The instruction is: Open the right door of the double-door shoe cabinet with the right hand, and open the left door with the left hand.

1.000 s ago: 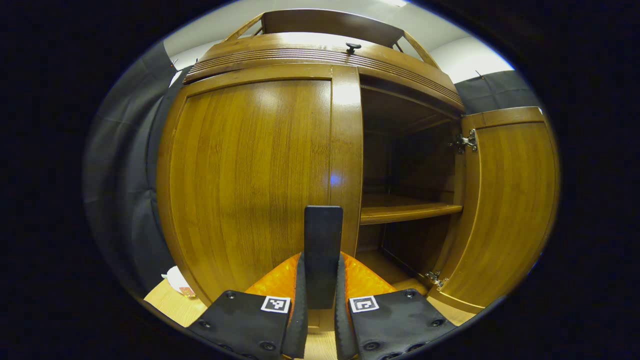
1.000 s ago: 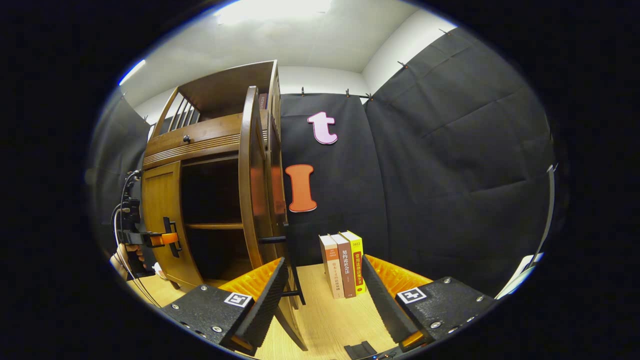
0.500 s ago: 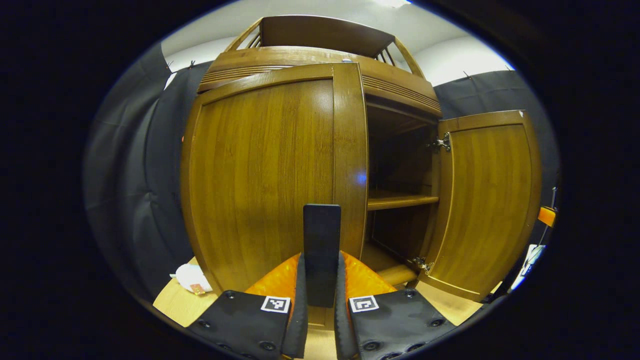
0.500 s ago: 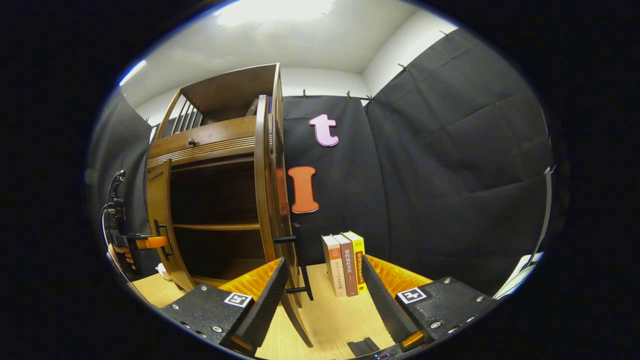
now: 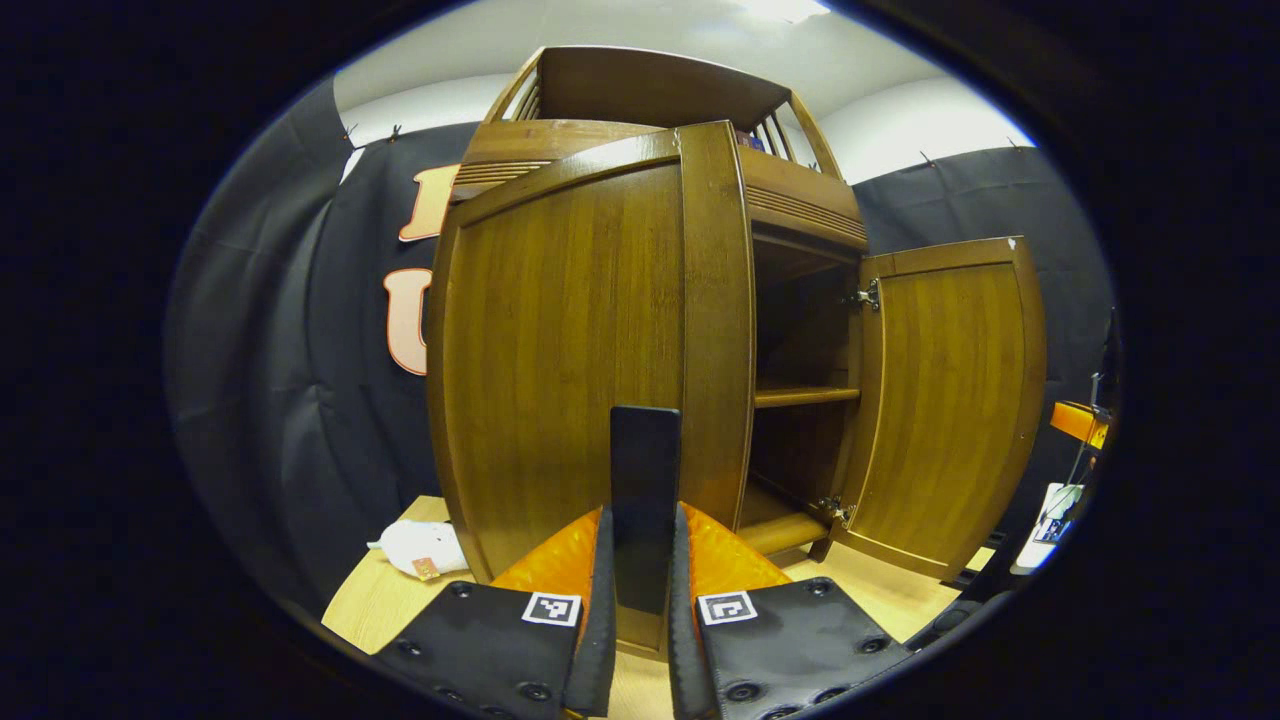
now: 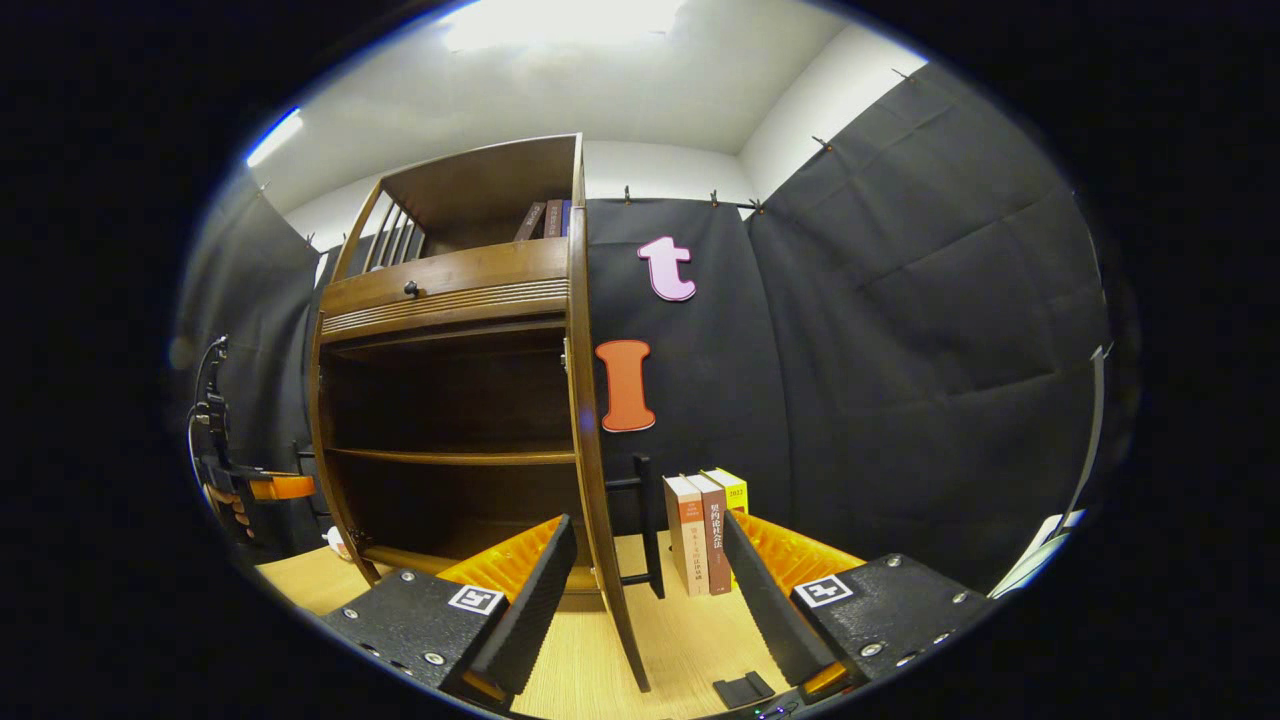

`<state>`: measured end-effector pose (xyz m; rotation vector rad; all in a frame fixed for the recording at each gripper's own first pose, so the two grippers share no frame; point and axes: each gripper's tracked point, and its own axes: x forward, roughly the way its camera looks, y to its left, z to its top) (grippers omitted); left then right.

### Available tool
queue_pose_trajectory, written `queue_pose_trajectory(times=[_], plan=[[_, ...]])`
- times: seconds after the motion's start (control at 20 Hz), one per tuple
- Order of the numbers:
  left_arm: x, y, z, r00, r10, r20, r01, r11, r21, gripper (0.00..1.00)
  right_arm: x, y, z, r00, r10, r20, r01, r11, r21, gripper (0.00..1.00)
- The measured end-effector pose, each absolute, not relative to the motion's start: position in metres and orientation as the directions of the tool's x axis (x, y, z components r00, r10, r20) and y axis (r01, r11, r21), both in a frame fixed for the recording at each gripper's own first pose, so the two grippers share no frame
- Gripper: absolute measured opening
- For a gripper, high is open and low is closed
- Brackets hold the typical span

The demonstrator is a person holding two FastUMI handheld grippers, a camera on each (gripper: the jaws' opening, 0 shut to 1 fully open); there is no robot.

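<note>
Both doors of the shoe cabinet (image 6: 450, 300) stand swung out now, and the cabinet is our landmark. In the left gripper view, a white soft toy (image 5: 415, 548) lies on the worktop (image 5: 375, 605) by the cabinet's left foot. Next to it the left door (image 5: 590, 340) hangs out toward the camera, and the left tongs (image 5: 640, 590) are clamped shut on its black handle (image 5: 645, 480), both fingers pressing its sides. Right of that door the cabinet's dark inside opens up, with one shelf (image 5: 805, 396) across it, and past that the right door (image 5: 950, 400) stands wide on its hinges. In the right gripper view, the left tongs show at the cabinet's left side, a hand (image 6: 232, 508) behind them. The right tongs (image 6: 640, 580) gape open and hold nothing, with the right door's edge running up between the fingers and touching neither. Books (image 6: 705, 530) stand upright on the worktop just right of the cabinet.
</note>
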<state>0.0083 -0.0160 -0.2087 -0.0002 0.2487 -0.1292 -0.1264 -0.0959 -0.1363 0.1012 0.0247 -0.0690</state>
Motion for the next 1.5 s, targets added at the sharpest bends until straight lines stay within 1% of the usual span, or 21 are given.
queue_pose_trajectory(times=[0.05, 0.1, 0.15, 0.3, 0.35, 0.45, 0.5, 0.55, 0.6, 0.7, 0.75, 0.8, 0.85, 0.9, 1.2, 1.25, 1.3, 1.35, 1.5], plan=[[0.003, -0.012, -0.207, 0.962, -0.125, -0.244, 0.125, 0.992, -0.015, 0.29, -0.127, -0.092, -0.135, 0.998, -0.063, -0.027, 0.065, 0.993, 0.097, 0.96], [-0.002, -0.008, -0.205, 0.962, -0.121, -0.244, 0.120, 0.993, -0.018, 0.29, -0.127, -0.089, -0.135, 0.998, -0.060, -0.025, 0.062, 0.993, 0.097, 0.90], [-0.006, -0.004, -0.203, 0.963, -0.116, -0.243, 0.115, 0.993, -0.021, 0.29, -0.128, -0.086, -0.133, 0.998, -0.056, -0.022, 0.057, 0.993, 0.098, 0.90], [-0.016, 0.008, -0.199, 0.965, -0.101, -0.243, 0.100, 0.995, -0.018, 0.28, -0.127, -0.075, -0.132, 0.999, -0.041, -0.019, 0.042, 0.994, 0.105, 0.90], [-0.021, 0.012, -0.198, 0.965, -0.090, -0.245, 0.090, 0.996, -0.013, 0.26, -0.127, -0.072, -0.132, 0.999, -0.036, -0.019, 0.037, 0.994, 0.105, 0.96], [-0.026, 0.020, -0.197, 0.968, -0.078, -0.240, 0.081, 0.997, 0.006, 0.24, -0.125, -0.065, -0.132, 0.999, -0.028, -0.017, 0.030, 0.994, 0.103, 0.96], [-0.029, 0.024, -0.195, 0.969, -0.076, -0.236, 0.080, 0.997, 0.007, 0.25, -0.125, -0.062, -0.132, 1.000, -0.025, -0.017, 0.026, 0.994, 0.104, 0.96], [-0.032, 0.028, -0.192, 0.970, -0.074, -0.233, 0.076, 0.997, 0.000, 0.25, -0.126, -0.058, -0.133, 1.000, -0.020, -0.017, 0.022, 0.994, 0.107, 0.90], [-0.036, 0.033, -0.193, 0.969, -0.067, -0.236, 0.068, 0.998, -0.004, 0.22, -0.126, -0.056, -0.133, 1.000, -0.016, -0.018, 0.018, 0.994, 0.110, 0.96], [-0.042, 0.042, -0.191, 0.970, -0.060, -0.235, 0.065, 0.998, 0.014, 0.14, -0.125, -0.050, -0.134, 1.000, -0.007, -0.018, 0.009, 0.994, 0.110, 0.96], [-0.045, 0.047, -0.189, 0.971, -0.055, -0.231, 0.062, 0.998, 0.020, 0.14, -0.125, -0.046, -0.134, 1.000, -0.003, -0.018, 0.005, 0.994, 0.110, 0.96], [-0.046, 0.051, -0.188, 0.971, -0.050, -0.232, 0.057, 0.998, 0.024, 0.14, -0.124, -0.043, -0.135, 1.000, 0.001, -0.019, 0.001, 0.994, 0.109, 0.90], [-0.048, 0.055, -0.187, 0.972, -0.047, -0.232, 0.054, 0.998, 0.024, 0.16, -0.124, -0.040, -0.134, 1.000, 0.004, -0.019, -0.002, 0.994, 0.109, 0.90], [-0.049, 0.058, -0.187, 0.971, -0.046, -0.235, 0.053, 0.998, 0.023, 0.14, -0.125, -0.038, -0.135, 1.000, 0.008, -0.020, -0.006, 0.994, 0.109, 0.90], [-0.058, 0.078, -0.185, 0.972, -0.030, -0.233, 0.037, 0.999, 0.026, 0.16, -0.127, -0.026, -0.130, 1.000, 0.020, -0.014, -0.018, 0.994, 0.106, 0.90], [-0.059, 0.082, -0.184, 0.973, -0.025, -0.231, 0.032, 0.999, 0.027, 0.14, -0.128, -0.025, -0.131, 1.000, 0.021, -0.013, -0.020, 0.994, 0.105, 0.90], [-0.061, 0.086, -0.185, 0.973, -0.020, -0.231, 0.027, 0.999, 0.027, 0.16, -0.127, -0.024, -0.131, 1.000, 0.023, -0.013, -0.022, 0.994, 0.104, 0.90], [-0.061, 0.090, -0.186, 0.973, -0.013, -0.232, 0.020, 0.999, 0.027, 0.14, -0.127, -0.022, -0.132, 1.000, 0.026, -0.014, -0.024, 0.994, 0.103, 0.90], [-0.065, 0.105, -0.188, 0.970, 0.010, -0.243, -0.003, 0.999, 0.032, 0.14, -0.124, -0.015, -0.133, 0.999, 0.036, -0.021, -0.034, 0.994, 0.103, 0.90]])
